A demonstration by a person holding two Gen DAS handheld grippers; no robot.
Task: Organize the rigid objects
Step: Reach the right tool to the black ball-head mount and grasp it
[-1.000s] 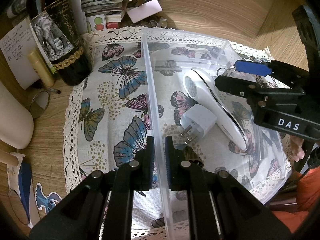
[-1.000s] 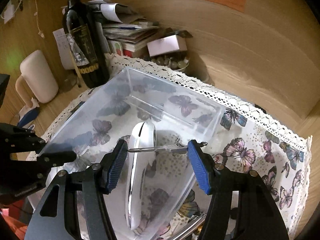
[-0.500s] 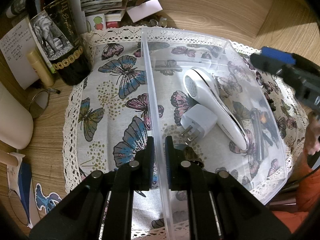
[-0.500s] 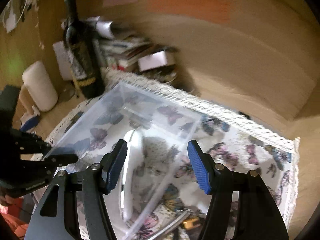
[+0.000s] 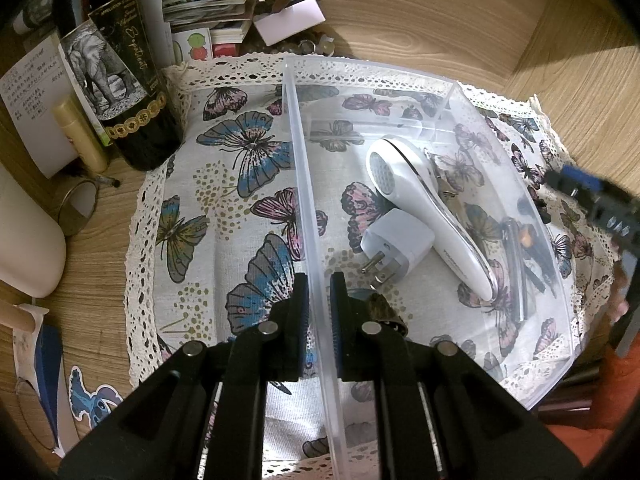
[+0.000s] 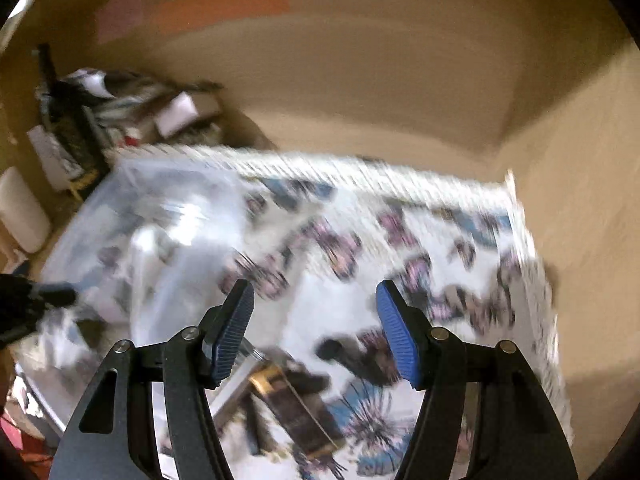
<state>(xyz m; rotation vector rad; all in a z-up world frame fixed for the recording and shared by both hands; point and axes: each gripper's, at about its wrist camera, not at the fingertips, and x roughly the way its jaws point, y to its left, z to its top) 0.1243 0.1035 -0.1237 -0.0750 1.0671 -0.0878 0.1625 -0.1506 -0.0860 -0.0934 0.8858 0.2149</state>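
A clear plastic bin (image 5: 448, 92) stands on a butterfly-print cloth (image 5: 224, 208). My left gripper (image 5: 319, 300) is shut on the bin's near-left wall. Inside lie a white handheld device (image 5: 420, 204), a white plug adapter (image 5: 396, 244) and a small metal piece (image 5: 444, 184). My right gripper (image 6: 314, 332) is open and empty, above the cloth to the right of the bin (image 6: 160, 208); the right wrist view is blurred. It shows at the right edge of the left wrist view (image 5: 592, 200). Dark and gold objects (image 6: 288, 400) lie on the cloth below it.
A dark wine bottle (image 5: 116, 72) stands at the cloth's back-left corner, with a lip balm tube (image 5: 80, 136), papers and books (image 5: 208, 8) nearby. A white cylinder (image 5: 24, 240) lies at left. Wooden walls enclose the back and right.
My right gripper let go of the small metal piece into the bin, then pulled back out and swung right over the cloth. My left gripper has stayed put on the bin wall.
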